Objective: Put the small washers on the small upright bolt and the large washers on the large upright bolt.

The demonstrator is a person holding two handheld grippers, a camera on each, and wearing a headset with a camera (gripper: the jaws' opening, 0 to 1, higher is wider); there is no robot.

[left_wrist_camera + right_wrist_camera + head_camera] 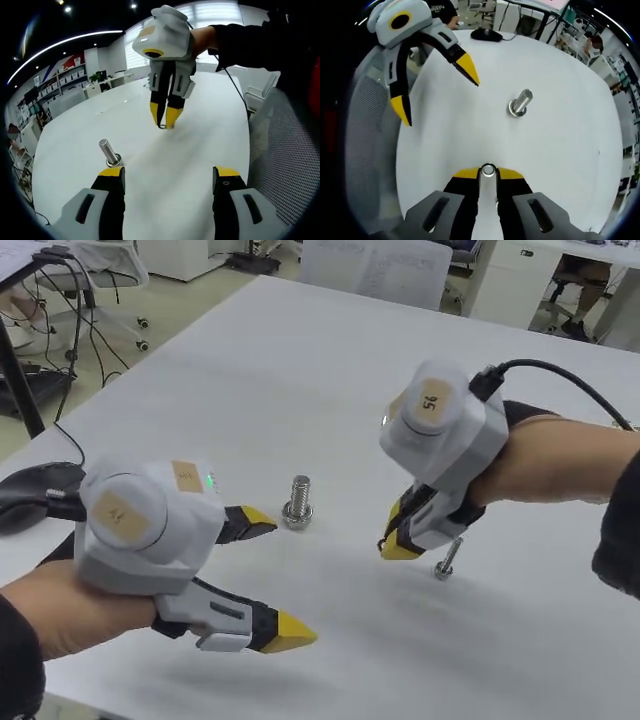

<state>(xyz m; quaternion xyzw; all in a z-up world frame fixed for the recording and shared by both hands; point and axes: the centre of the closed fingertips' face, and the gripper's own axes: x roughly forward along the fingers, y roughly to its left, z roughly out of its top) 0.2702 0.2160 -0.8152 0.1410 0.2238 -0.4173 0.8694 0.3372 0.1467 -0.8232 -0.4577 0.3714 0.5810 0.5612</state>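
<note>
Open-plan office or lab; white worktable [300,360]; wheeled chair [110,265]; stocked shelves [67,72]; computer mouse [487,34].

White workbench [250,360], black computer mouse [35,495] at its left edge, office chair on casters [105,270] and dark cables [75,330] on the floor beyond, white cabinet [510,280] far right, grey mesh chair back [287,150]

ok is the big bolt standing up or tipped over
Upright. The large bolt stands head-down on the table, threaded shaft pointing straight up.
</note>
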